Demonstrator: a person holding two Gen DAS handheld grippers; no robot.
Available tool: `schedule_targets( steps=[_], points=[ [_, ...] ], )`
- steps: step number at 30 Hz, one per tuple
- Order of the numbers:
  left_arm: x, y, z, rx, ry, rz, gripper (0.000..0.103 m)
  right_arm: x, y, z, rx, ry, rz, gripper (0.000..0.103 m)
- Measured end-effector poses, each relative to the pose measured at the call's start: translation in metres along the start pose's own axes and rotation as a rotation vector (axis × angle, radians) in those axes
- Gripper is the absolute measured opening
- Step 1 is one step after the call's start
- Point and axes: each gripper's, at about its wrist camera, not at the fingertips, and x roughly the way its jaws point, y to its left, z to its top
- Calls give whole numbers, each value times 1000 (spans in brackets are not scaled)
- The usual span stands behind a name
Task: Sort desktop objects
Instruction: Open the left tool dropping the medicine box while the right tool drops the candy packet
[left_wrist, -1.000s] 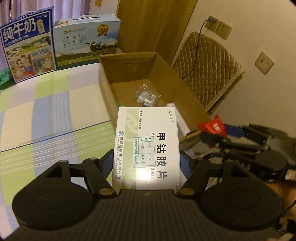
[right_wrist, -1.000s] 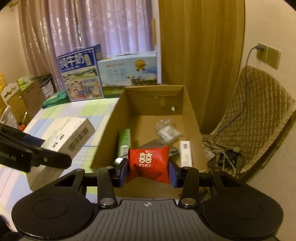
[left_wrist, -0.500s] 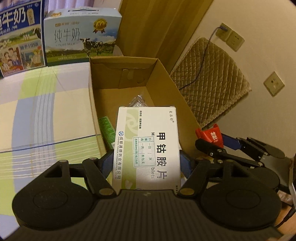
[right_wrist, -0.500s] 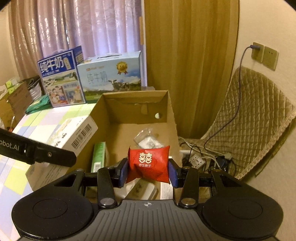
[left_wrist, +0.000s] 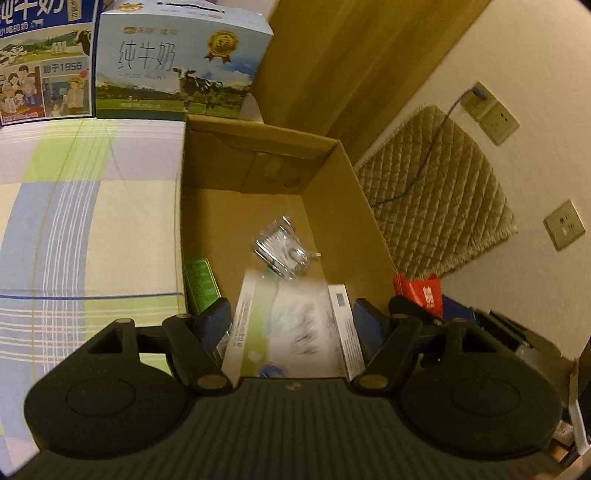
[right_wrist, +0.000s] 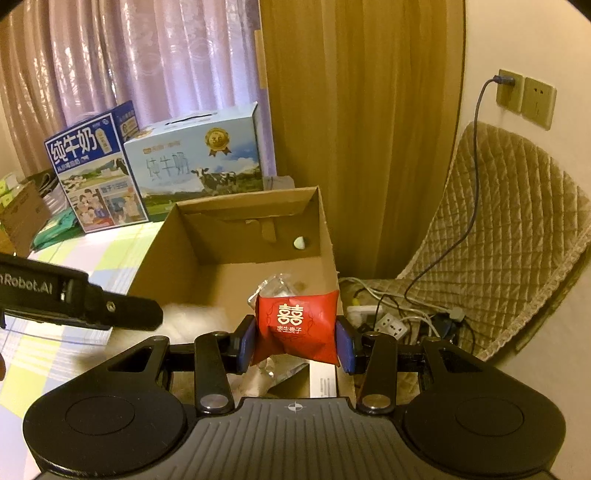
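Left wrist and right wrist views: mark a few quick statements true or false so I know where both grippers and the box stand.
1. The right gripper is shut on the red packet. True.
2. The left gripper clamps the white medicine box. False: it is open, and the blurred box shows a gap on each side.
3. The cardboard box is empty. False: it holds a clear packet and a green box.
4. Milk cartons stand behind it. True.

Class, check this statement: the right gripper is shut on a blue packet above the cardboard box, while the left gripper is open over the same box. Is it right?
One detail is wrong: the packet is red, not blue, as the right wrist view shows. The rest holds: the right gripper is shut on it above the cardboard box, and the left gripper is open over the same box.
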Motion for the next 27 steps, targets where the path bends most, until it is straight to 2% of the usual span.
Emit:
schedule_targets(
  steps=[11,17,19,20,27],
  points=[
    [-20,28,-8,-5,-40,14,68,9,7,-4,3,16,19,42],
    [-30,37,-14,-2,-49,21,68,13,19,3,-9,-3,37,42],
    [-31,39,-16,1,-48,22,69,14,22,6,-18,-22,61,60],
    [-32,40,-17,5,-48,25,69,13,23,7,-13,-33,54,73],
    [-41,51,-31,11,-60,44,71,1,21,1,-1,-32,42,76]
  ],
)
